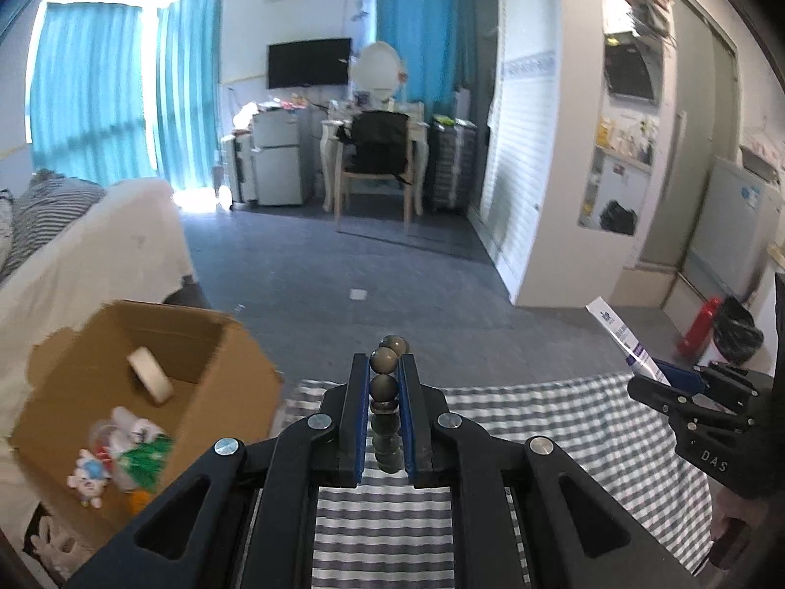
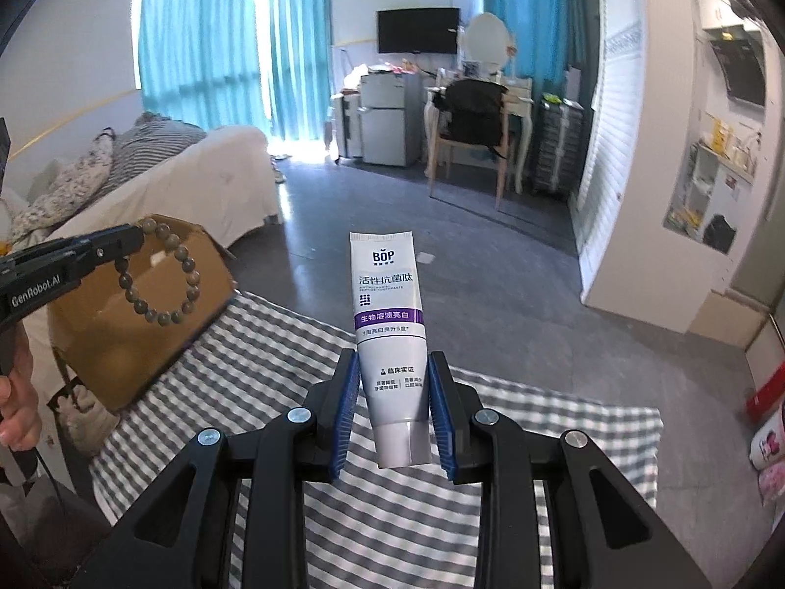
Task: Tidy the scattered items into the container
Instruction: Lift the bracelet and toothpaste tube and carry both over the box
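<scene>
Pinched between the pads of the left tool (image 1: 383, 410), the loose, slippery bead bracelet (image 2: 159, 275) dangles, while the light, squashy toothpaste tube (image 2: 395, 343) is clamped low, near its cap, by the right tool (image 2: 395, 412), short of the cardboard box (image 1: 147, 392)

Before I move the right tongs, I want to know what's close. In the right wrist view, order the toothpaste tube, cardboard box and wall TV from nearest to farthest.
1. Toothpaste tube: held in the right tongs.
2. Cardboard box: ahead, left, off the table's edge.
3. Wall TV: far wall, across the room.
</scene>
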A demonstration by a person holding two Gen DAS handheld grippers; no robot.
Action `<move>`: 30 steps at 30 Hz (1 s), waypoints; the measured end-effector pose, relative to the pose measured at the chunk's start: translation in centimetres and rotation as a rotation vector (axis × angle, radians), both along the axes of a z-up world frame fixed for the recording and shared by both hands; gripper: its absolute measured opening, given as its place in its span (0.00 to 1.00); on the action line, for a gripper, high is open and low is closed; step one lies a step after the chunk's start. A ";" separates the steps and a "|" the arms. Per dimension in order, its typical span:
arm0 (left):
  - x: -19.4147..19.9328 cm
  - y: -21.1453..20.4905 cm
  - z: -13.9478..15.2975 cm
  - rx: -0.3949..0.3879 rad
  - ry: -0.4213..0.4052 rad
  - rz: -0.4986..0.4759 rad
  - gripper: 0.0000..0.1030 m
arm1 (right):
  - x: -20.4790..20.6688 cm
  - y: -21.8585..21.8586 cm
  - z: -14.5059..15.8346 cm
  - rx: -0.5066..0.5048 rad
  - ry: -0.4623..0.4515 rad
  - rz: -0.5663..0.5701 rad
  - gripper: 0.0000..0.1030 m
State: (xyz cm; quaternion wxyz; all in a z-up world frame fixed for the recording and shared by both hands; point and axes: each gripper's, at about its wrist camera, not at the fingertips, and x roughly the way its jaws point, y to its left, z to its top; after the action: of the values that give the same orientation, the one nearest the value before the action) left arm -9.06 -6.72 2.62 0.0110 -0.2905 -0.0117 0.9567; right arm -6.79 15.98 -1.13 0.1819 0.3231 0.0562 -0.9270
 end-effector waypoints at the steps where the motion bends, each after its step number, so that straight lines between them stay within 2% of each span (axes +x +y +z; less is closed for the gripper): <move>1: 0.3 -0.7 0.4 -0.003 0.010 0.016 0.10 | 0.1 -0.6 0.2 0.000 0.005 0.009 0.27; 14: 3.4 -9.2 3.4 -0.004 0.085 0.186 0.10 | 0.3 -7.0 2.7 -0.001 0.053 0.094 0.27; 30: 5.4 -15.7 3.5 0.002 0.085 0.313 0.10 | -0.8 -13.4 4.7 -0.011 0.088 0.175 0.27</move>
State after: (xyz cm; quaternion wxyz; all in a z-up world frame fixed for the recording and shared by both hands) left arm -3.66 -22.40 6.11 -0.1377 -0.2441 -0.0574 0.9582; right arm -7.62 2.60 3.56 0.2613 0.2747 0.0872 -0.9212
